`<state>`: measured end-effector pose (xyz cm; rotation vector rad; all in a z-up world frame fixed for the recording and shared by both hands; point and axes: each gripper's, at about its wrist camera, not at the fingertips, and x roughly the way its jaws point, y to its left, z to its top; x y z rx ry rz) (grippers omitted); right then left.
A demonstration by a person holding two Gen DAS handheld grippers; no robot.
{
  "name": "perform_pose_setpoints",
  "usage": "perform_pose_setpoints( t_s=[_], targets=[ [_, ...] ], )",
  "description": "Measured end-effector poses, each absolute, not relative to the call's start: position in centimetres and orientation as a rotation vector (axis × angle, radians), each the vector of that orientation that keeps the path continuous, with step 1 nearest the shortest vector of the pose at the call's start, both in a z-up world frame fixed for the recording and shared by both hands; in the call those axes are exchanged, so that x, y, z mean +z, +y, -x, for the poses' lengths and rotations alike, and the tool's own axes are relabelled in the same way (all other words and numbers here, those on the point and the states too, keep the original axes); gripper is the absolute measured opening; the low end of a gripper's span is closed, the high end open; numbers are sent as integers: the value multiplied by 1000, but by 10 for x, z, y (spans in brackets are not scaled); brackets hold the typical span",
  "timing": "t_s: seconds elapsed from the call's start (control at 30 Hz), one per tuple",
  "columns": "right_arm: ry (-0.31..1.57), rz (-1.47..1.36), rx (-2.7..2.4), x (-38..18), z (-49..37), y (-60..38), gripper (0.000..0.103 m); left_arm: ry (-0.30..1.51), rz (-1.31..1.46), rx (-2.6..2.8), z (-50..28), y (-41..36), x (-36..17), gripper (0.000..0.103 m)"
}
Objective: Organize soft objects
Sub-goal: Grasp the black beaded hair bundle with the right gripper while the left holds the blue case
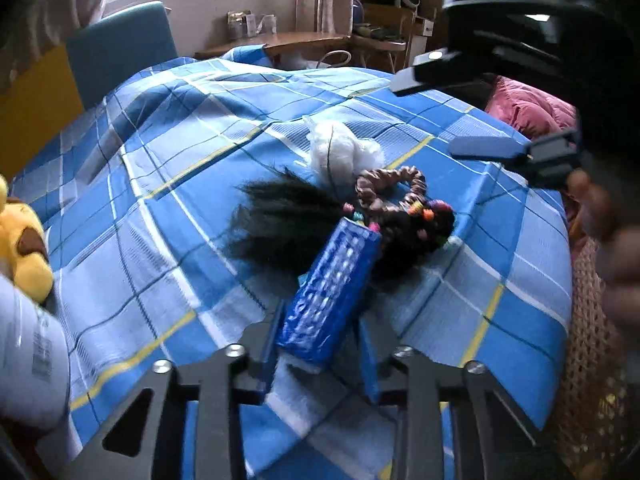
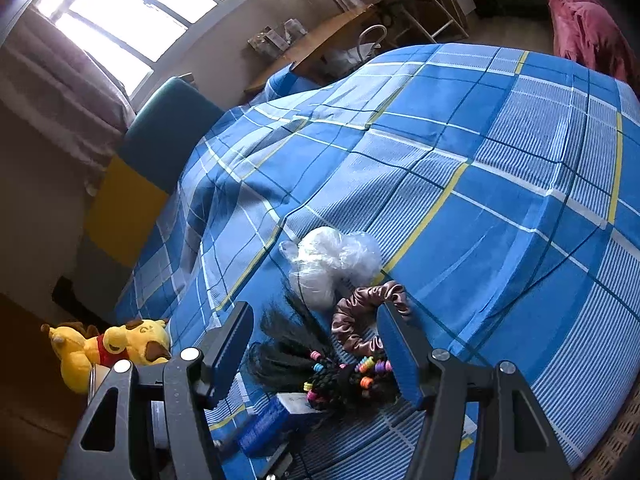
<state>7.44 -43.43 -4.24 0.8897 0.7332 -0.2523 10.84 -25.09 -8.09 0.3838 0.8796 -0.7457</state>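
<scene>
Blue embossed packet [image 1: 332, 292] clamped in left tongs [image 1: 320, 344], shiny, rectangular

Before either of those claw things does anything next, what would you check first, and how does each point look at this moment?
1. Left gripper has a firm hold on the blue packet: ok, fingers on both sides of it.
2. Right gripper free to pick: ok, open and empty.
3. Right gripper lined up over the hair pile: ok, the beaded black hairpiece lies between its fingers.
4. Brown scrunchie separate from the hairpiece: not ok, they overlap.
5. White plastic bundle out of the way: ok, it lies beyond the fingers.
6. Where things should go: cannot tell, no container shows.
</scene>
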Motion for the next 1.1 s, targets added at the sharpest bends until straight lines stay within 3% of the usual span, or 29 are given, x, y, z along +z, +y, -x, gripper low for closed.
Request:
perform_pose_setpoints(
  t_s=[0.23, 0.53, 0.77, 1.1],
  targets=[
    [771, -887, -252, -49, -78, -432, 65, 930, -264, -665, -82, -202, -80, 31],
    [965, -765, -244, -71, -103, -411, 65, 947, -176, -603, -50, -142, -78, 29],
    [1127, -848, 205, -90, -124, -363, 65, 958, -125, -566, -35, -114, -76, 29],
    [1184, -601, 86, -90, -134, -332, 65, 955, -82, -546, -36, -103, -77, 29]
  ],
)
